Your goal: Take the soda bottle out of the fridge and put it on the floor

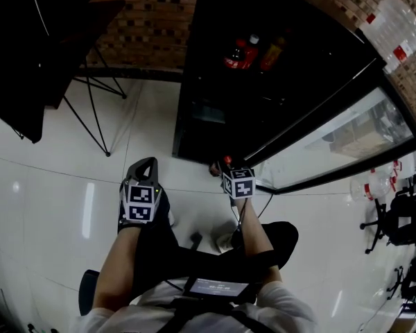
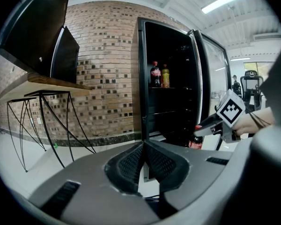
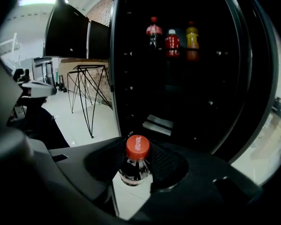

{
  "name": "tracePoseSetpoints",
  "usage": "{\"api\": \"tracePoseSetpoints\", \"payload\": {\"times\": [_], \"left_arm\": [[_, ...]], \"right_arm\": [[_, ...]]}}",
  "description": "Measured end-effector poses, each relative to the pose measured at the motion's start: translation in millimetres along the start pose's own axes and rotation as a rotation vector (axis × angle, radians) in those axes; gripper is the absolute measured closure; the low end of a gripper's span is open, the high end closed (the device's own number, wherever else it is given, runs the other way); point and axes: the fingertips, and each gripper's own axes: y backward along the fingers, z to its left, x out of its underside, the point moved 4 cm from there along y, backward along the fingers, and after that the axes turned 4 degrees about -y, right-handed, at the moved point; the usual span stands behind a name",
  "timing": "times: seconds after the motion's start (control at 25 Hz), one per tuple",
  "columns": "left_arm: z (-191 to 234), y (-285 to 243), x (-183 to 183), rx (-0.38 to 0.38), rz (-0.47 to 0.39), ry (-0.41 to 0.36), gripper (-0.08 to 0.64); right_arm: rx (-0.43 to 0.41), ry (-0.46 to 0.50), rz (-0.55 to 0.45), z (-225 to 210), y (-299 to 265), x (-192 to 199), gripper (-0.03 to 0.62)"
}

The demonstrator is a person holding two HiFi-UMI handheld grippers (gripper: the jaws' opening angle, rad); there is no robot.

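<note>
A soda bottle (image 3: 136,161) with a red cap and dark drink stands upright between the jaws of my right gripper (image 3: 136,165), which is shut on its neck. In the head view, the right gripper (image 1: 222,167) holds the bottle (image 1: 216,168) low, just in front of the open black fridge (image 1: 215,109). The left gripper view shows the bottle (image 2: 195,142) near the fridge's base; I cannot tell whether it touches the floor. My left gripper (image 1: 143,173) hangs to the left over the white floor, its jaws together and holding nothing (image 2: 144,143).
Three more bottles (image 3: 172,39) stand on an upper fridge shelf. The glass door (image 1: 347,137) is swung open to the right. A table with thin black legs (image 1: 90,109) stands to the left by the brick wall. An office chair (image 1: 395,220) is at far right.
</note>
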Motion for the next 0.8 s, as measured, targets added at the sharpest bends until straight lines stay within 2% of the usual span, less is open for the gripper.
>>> {"api": "tracePoseSetpoints", "payload": {"times": [0.24, 0.48, 0.8], "left_arm": [[1, -2, -3, 0.003, -0.017, 0.01, 0.559], [5, -4, -2, 0.001, -0.039, 0.014, 0.559], [4, -12, -2, -0.007, -0.045, 0.005, 0.559]], "right_arm": [[0.018, -0.009, 0.149, 0, -56, 70, 0.42], [0.041, -0.003, 0.213, -5, -113, 139, 0.42], [0.023, -0.009, 0.303, -1, -168, 206, 0.42]]}}
